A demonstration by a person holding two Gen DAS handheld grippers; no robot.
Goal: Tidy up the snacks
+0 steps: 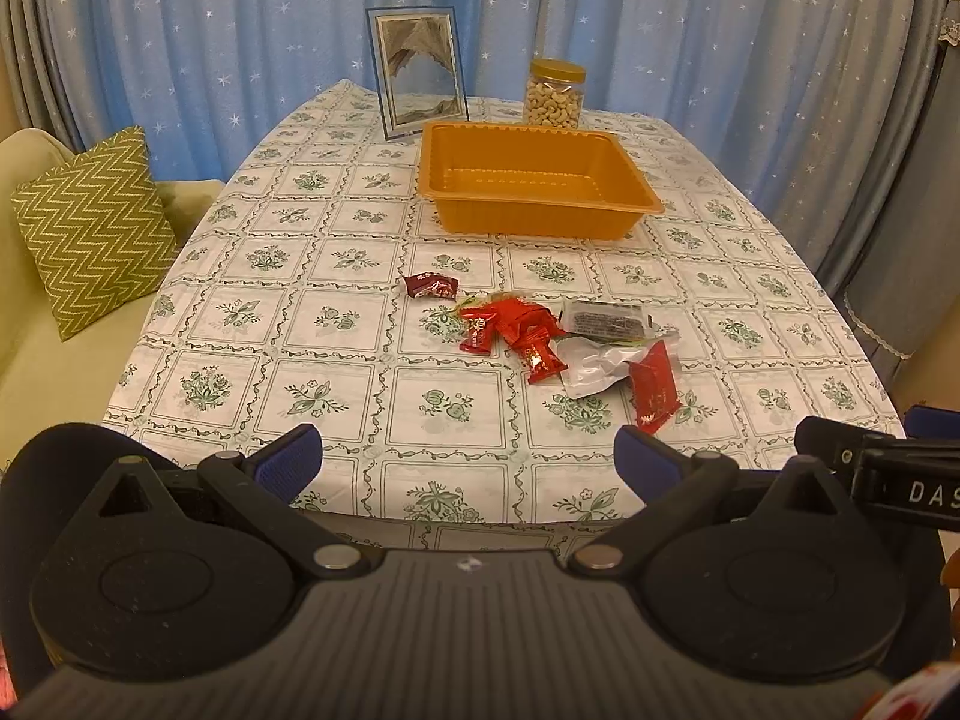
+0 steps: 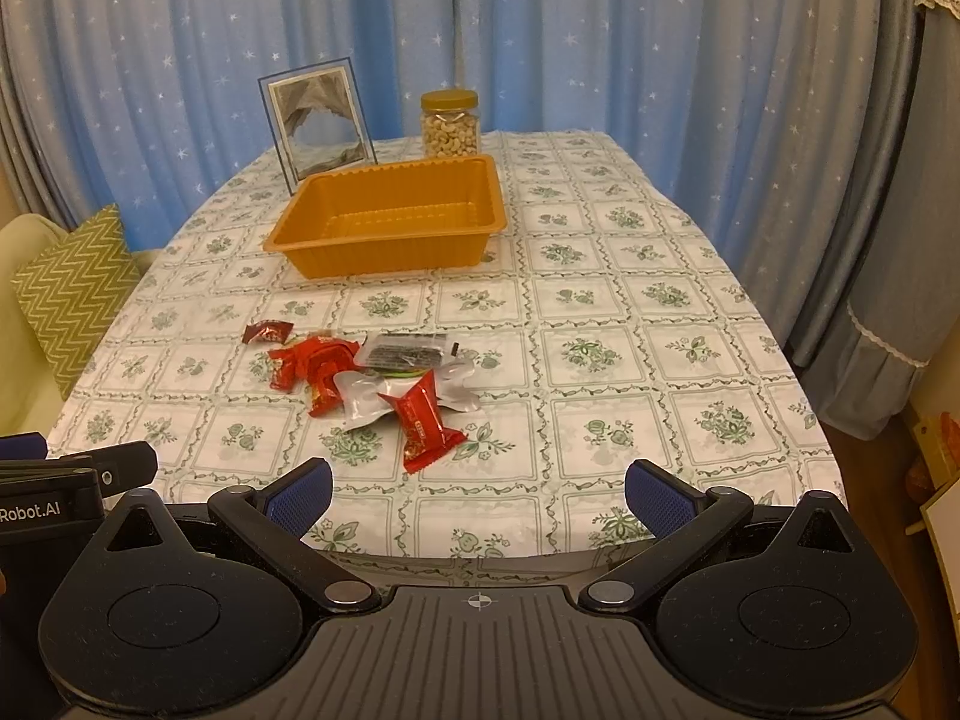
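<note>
A heap of wrapped snacks lies mid-table: red packets (image 1: 516, 327) (image 2: 315, 363), a dark red sweet (image 1: 429, 285) (image 2: 267, 332), a silver pouch (image 1: 600, 367) (image 2: 372, 396), a dark clear-wrapped bar (image 1: 606, 321) (image 2: 408, 354) and a long red packet (image 1: 654, 387) (image 2: 423, 420). Behind them stands an orange tray (image 1: 444, 180) (image 2: 300, 240) with nothing in it. My left gripper (image 1: 468, 459) hovers over the near table edge, open, holding nothing. My right gripper (image 2: 478, 495) is likewise open over the near edge, right of the heap.
A picture frame (image 1: 420, 72) (image 2: 318, 120) and a jar of cashews (image 1: 553, 95) (image 2: 451, 125) stand behind the tray. The flowered tablecloth (image 1: 336, 324) (image 2: 630, 300) covers the table. A sofa with a green zigzag cushion (image 1: 90, 222) (image 2: 69, 288) sits left; curtains hang behind.
</note>
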